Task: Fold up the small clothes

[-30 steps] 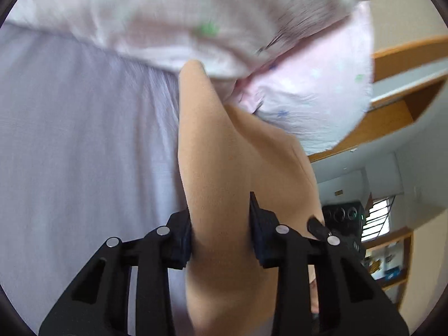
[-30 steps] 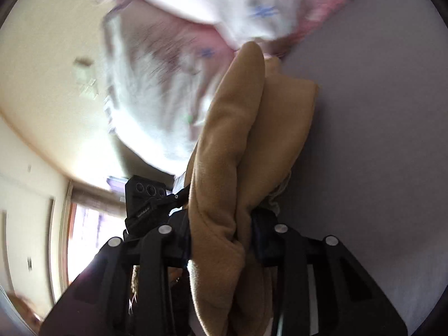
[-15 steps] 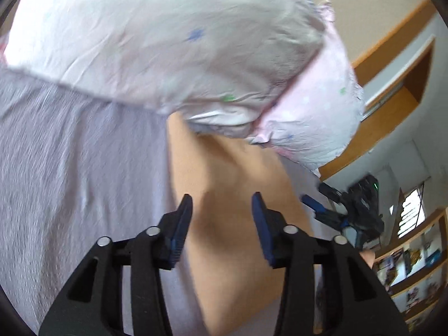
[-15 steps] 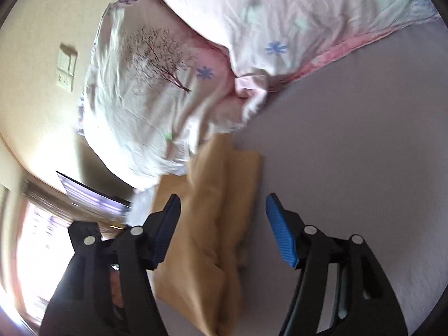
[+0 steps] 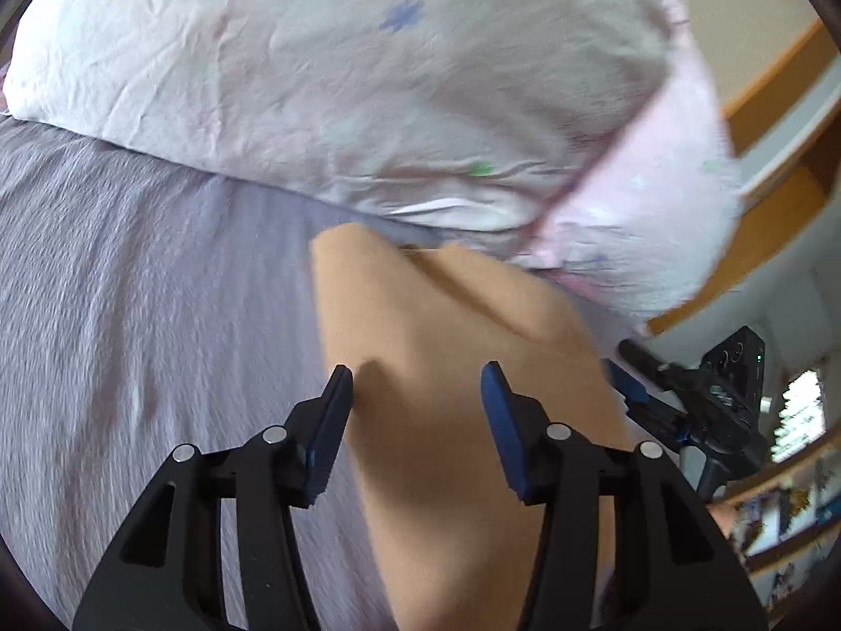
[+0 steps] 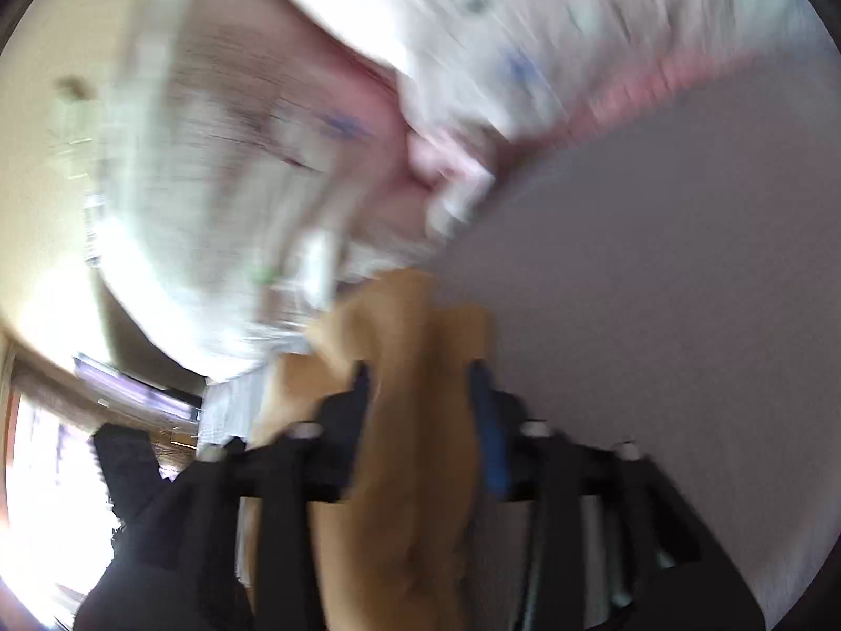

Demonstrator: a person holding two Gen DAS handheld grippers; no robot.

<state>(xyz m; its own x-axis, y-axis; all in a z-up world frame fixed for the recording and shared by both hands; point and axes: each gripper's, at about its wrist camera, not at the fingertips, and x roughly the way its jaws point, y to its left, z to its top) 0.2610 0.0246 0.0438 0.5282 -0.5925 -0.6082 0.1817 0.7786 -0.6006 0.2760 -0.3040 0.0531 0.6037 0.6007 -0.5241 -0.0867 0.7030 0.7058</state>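
On the bed, in the left wrist view, the tan cloth [image 5: 452,368] lay flat on the grey sheet [image 5: 147,315], its far edge just short of the pillow [image 5: 341,79]. The left tongs [image 5: 418,389] stood parted above it, blue pads apart with the cloth showing between them and nothing pinched. A second earlier those same tongs had been clamped on the cloth; half a second earlier they had already let go, and the gap had since widened. At the right edge the other gripper's black body was visible beside the cloth.

From the right wrist view, badly smeared by motion, the cloth [image 6: 415,420] stood bunched and rising between the two fingers of the right tongs [image 6: 420,389], near the pillow [image 6: 252,158] and over the sheet [image 6: 657,289]. The fingers looked pressed against the cloth on both sides, so the right tongs appeared closed on it. Half a second earlier they had been spread wide with the cloth lying loose below, so this was a fresh grip.

Taken together, the left side had released while the right had regrasped a thick edge, which suggested the next fold was about to start from the right. The fold was probably partway done, since the cloth already lay doubled.
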